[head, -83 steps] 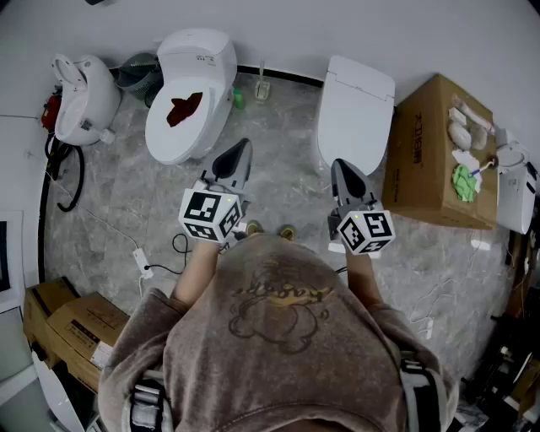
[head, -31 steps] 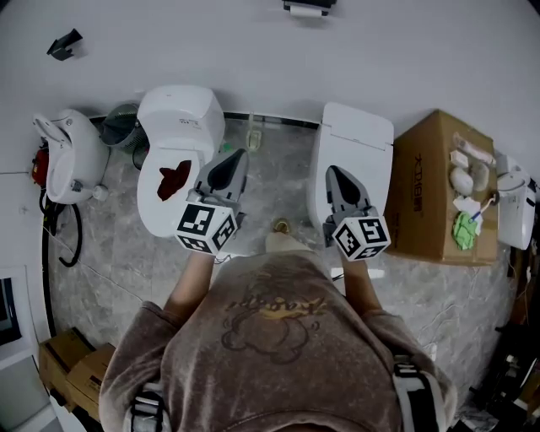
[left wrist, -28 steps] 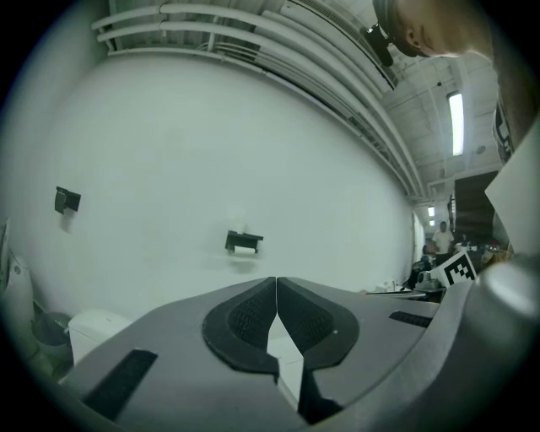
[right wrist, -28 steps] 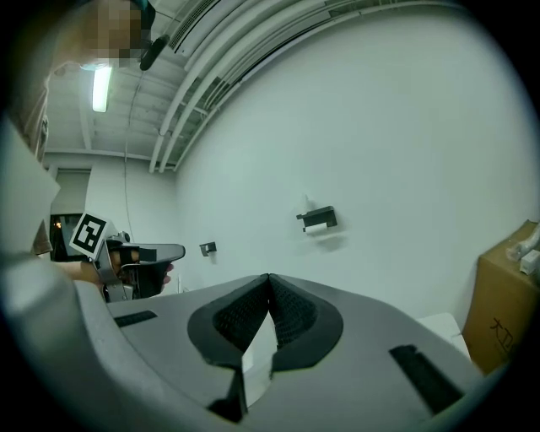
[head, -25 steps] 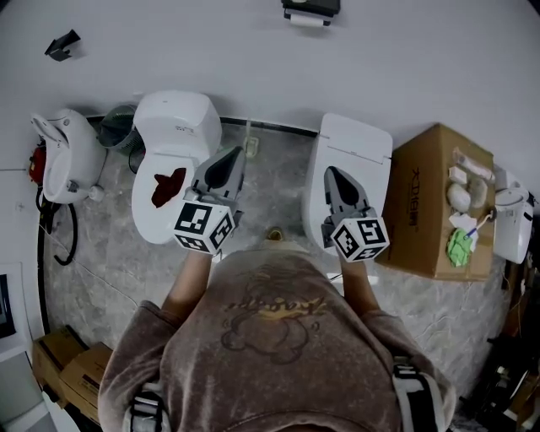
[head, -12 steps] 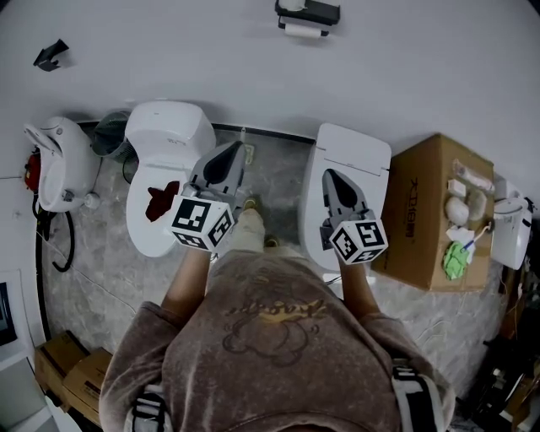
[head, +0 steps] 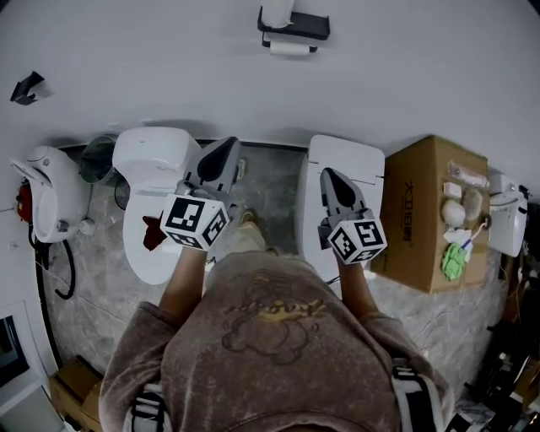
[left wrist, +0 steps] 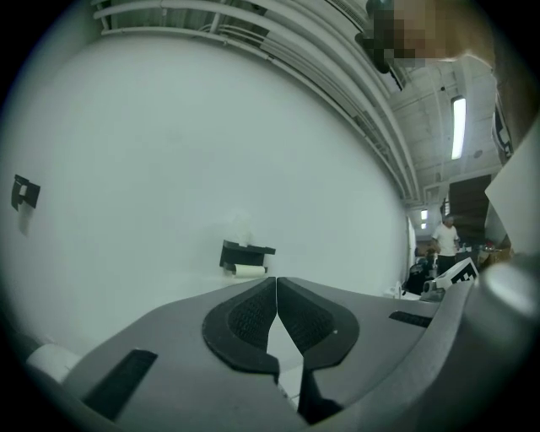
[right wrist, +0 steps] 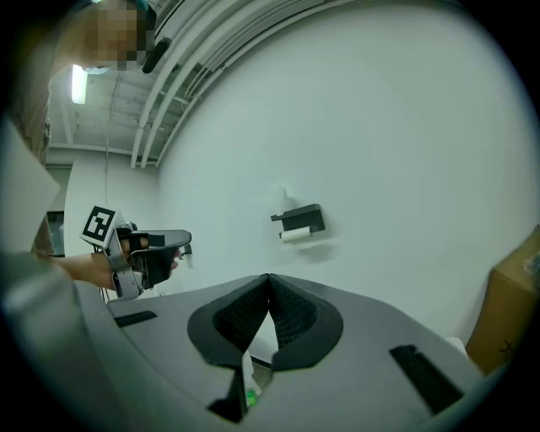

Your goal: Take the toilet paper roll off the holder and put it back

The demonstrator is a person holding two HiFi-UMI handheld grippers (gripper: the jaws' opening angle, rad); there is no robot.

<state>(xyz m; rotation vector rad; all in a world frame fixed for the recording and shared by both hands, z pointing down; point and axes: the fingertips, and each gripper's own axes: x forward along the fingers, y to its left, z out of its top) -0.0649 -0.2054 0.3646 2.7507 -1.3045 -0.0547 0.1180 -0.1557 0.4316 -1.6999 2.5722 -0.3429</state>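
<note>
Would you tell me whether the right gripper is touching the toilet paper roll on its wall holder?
Apart. In the right gripper view, bare wall separates the shut right gripper from the toilet paper roll.

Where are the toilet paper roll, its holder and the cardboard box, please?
toilet paper roll [head: 289,49], head view, middle of the roll.
holder [head: 309,25], head view, its black shelf.
cardboard box [head: 419,211], head view, its top face.

white roll [head: 289,48] under black wall holder [head: 295,23]
</note>
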